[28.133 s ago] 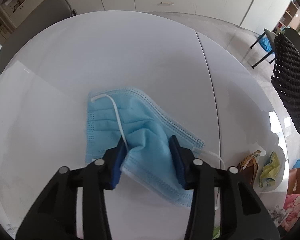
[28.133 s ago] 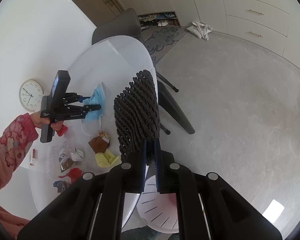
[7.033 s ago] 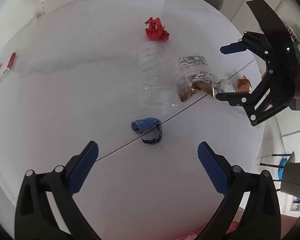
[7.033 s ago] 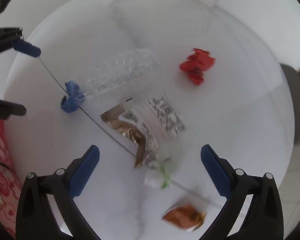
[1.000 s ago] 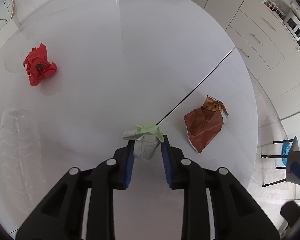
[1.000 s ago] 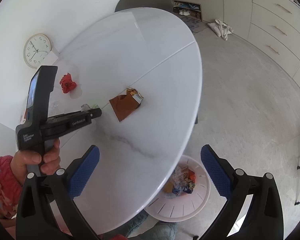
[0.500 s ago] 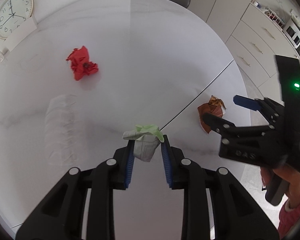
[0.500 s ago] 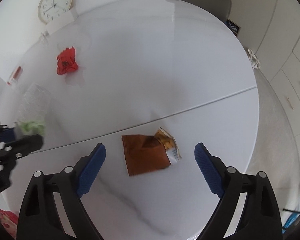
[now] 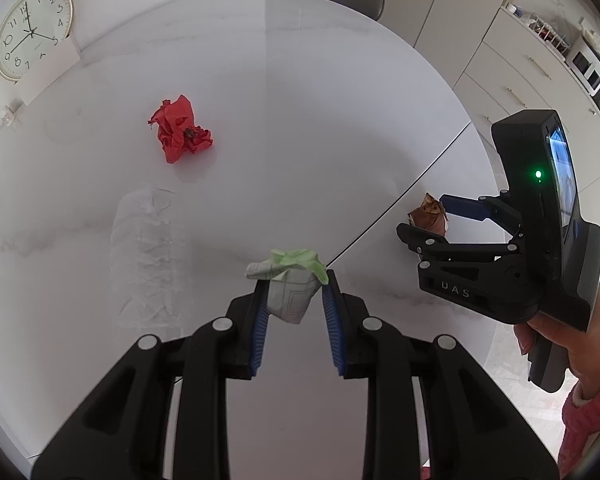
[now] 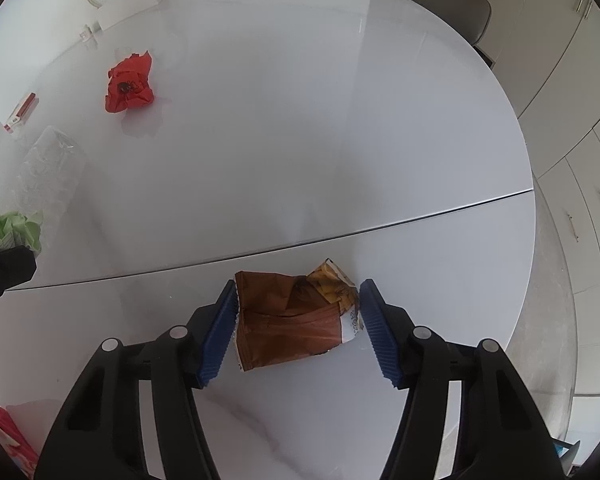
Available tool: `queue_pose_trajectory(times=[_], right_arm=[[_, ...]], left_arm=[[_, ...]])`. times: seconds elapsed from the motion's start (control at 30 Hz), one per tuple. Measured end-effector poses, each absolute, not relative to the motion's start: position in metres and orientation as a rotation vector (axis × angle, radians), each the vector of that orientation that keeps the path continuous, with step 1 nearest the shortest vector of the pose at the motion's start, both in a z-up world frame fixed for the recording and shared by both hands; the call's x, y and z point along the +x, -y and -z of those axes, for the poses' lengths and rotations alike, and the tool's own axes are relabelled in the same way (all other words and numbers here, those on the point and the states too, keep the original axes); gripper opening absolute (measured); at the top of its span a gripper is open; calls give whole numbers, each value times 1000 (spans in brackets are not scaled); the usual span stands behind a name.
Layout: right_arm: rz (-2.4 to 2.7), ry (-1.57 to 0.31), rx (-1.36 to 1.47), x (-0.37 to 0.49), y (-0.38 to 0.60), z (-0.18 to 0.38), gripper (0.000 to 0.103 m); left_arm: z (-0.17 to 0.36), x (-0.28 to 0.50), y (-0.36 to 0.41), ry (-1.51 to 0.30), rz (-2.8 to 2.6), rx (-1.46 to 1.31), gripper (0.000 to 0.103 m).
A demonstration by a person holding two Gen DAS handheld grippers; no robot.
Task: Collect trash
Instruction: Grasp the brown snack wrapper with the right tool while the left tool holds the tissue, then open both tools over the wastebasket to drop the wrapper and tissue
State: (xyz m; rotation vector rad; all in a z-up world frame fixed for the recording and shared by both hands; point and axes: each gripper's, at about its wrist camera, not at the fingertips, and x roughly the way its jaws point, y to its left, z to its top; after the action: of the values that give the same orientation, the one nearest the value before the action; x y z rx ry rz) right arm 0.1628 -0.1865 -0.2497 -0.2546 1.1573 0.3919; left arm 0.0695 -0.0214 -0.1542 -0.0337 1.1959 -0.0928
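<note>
A crumpled white-and-green paper wad (image 9: 290,280) is pinched between the ribbed blue pads of the left gripper (image 9: 295,284), its creased green top poking out just past the fingertips. The wad is held above the glossy white marbled tabletop (image 9: 300,120), which is crossed by a thin dark seam.

The right gripper (image 10: 298,294) is lowered over a flattened brown foil snack wrapper (image 10: 292,318), torn open at its yellow printed end. The wrapper is bracketed by the two fingers, whose jaws have just been closing; the left pad is seen right at the wrapper's crimped edge and the right pad just beside the torn end, and whether they press yet cannot be told. The wrapper lies flat on the tabletop, on the near side of the seam.

Well beyond both sets of fingertips, a crumpled red paper ball (image 10: 130,82) is seen. To the left of the fingers, a ribbed clear plastic bottle (image 9: 144,256) lies on its side. A round clock (image 9: 32,32) is propped at the far edge.
</note>
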Motion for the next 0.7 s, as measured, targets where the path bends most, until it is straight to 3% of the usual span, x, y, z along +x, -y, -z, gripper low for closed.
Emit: queue_pose_trajectory(times=[0.37,0.7], right_arm=[[-396,-1131,-54,153,219,224,58],[-298,-1067,153,40,298,176,58]], left_arm=[[144,60,29,-1183,131,-8,26],[122,15,73,-1153,298,54,26]])
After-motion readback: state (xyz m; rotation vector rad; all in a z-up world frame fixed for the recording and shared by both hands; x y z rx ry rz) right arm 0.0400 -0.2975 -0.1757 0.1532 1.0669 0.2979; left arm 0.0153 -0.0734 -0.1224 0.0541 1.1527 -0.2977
